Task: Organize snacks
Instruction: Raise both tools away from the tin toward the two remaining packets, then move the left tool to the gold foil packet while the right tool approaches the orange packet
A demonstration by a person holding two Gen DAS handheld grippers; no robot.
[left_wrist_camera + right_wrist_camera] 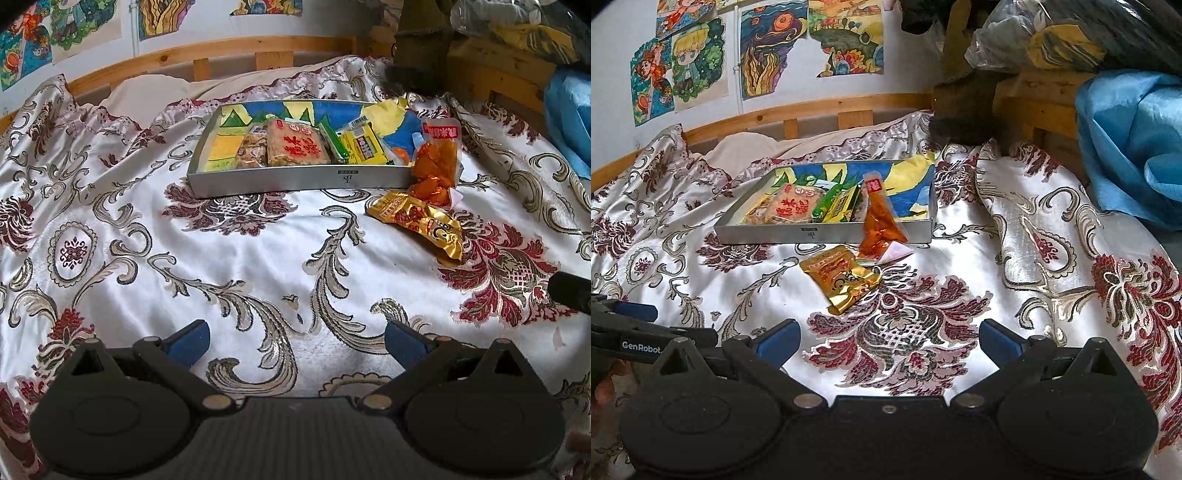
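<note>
A shallow silver box (295, 180) (768, 232) with a blue and yellow lining sits on the bed and holds several snack packs, among them a large rice-cracker pack (296, 142) (790, 205). An orange snack pouch (437, 162) (881, 221) leans on the box's front right corner. A gold snack packet (421, 221) (842, 277) lies on the cloth just in front of it. My left gripper (297, 341) hangs open over bare cloth, well short of the box. My right gripper (888, 339) is open too, a little short of the gold packet.
A patterned satin bedspread (258, 266) (1034, 236) covers the bed. A wooden rail (207, 51) (812, 107) and drawings on the wall lie behind. Blue cloth (1134, 147) and piled bags are at the right. The left gripper's body (639, 332) shows at the right view's left edge.
</note>
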